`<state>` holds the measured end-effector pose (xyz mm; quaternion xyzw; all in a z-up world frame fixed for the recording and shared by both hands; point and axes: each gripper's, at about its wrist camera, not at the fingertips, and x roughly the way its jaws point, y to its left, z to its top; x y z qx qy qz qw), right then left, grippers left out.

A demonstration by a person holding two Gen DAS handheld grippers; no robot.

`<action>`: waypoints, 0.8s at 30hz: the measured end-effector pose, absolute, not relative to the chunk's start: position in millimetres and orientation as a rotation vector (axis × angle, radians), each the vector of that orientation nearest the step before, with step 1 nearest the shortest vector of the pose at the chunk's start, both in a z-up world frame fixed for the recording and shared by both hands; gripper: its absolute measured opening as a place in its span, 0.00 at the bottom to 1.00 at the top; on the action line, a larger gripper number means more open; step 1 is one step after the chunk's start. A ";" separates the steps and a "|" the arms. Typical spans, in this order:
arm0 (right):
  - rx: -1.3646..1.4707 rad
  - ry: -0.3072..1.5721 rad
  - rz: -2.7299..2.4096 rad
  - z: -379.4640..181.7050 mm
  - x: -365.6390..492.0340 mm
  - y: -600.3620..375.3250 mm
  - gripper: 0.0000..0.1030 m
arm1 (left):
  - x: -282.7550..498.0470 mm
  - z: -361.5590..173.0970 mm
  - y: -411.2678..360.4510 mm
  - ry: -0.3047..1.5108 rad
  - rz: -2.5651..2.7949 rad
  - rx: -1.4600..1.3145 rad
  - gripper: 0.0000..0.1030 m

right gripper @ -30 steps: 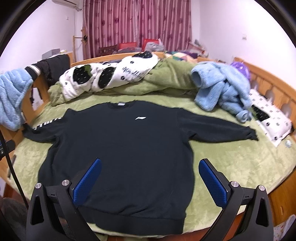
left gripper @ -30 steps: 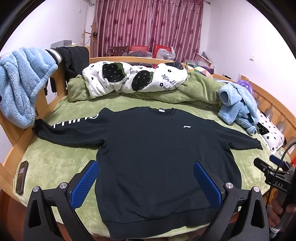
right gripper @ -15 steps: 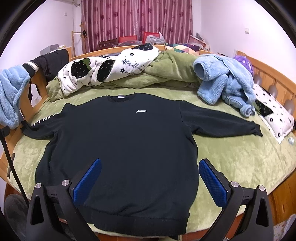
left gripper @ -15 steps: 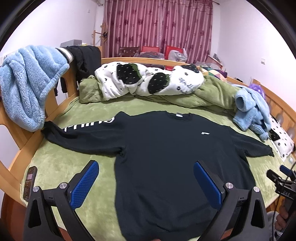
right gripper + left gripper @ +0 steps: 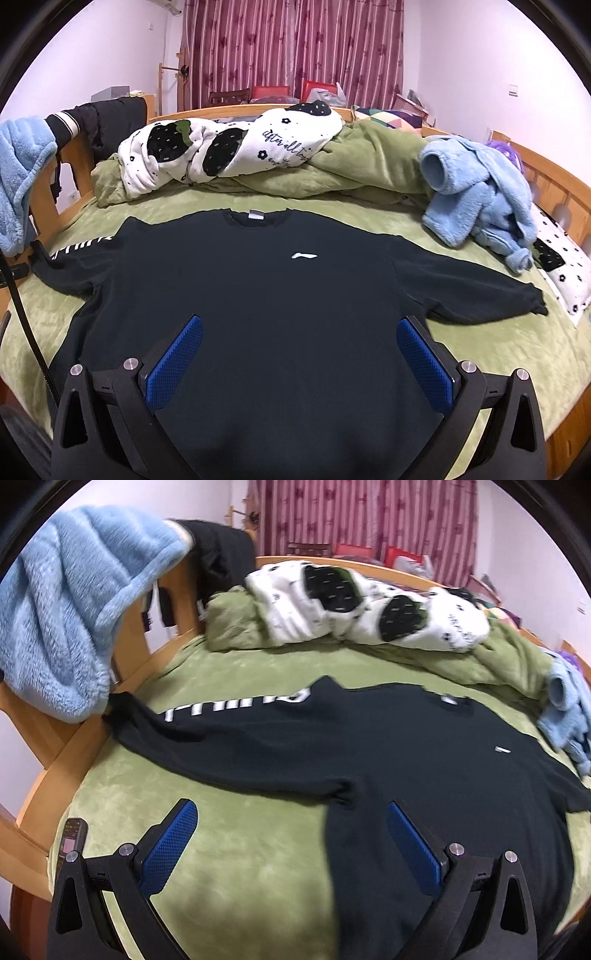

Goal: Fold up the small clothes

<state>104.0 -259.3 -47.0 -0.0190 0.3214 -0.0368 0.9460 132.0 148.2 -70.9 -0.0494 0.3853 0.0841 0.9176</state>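
On the bed: a black sweatshirt [image 5: 258, 295] lies flat and face up on the green bed cover [image 5: 498, 350], collar toward the heaped bedding, hem toward the bed's near edge, both sleeves spread out sideways.
Left gripper: the left gripper [image 5: 291, 834] hovers over the bare cover beside the sweatshirt's lettered sleeve [image 5: 236, 734], near the armpit; its jaws stand wide apart with nothing between them.
Right gripper: the right gripper [image 5: 299, 350] hangs above the sweatshirt's lower body, jaws likewise spread and empty.
Stage, as I judge it: no fold has begun; the likely first move is to take a sleeve and lay it across the chest.
Risk, thin pinch: the fabric lies tight to the soft cover, so a jaw could nip the cover along with the sleeve, or catch only the top layer, and the fold would drag or come out crooked.
Risk, sleeve end: the lettered sleeve's cuff runs off toward the wooden bed rail [image 5: 55, 775], just under a hanging blue fleece [image 5: 70, 605]; a lift from there could snag.
Risk, clutter: a dark phone-like device [image 5: 70, 843] lies on the cover's edge beside the left gripper, and a blue fleece garment [image 5: 476, 206] sits just beyond the sweatshirt's other sleeve [image 5: 469, 288]; a wide sweep could knock either.
Risk, view: the left wrist picture is blurred, so fine edges there are hard to judge.
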 end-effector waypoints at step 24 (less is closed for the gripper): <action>0.011 0.742 0.020 -113.2 202.0 -220.5 0.80 | 252.4 -198.0 293.0 0.869 0.297 -0.296 0.79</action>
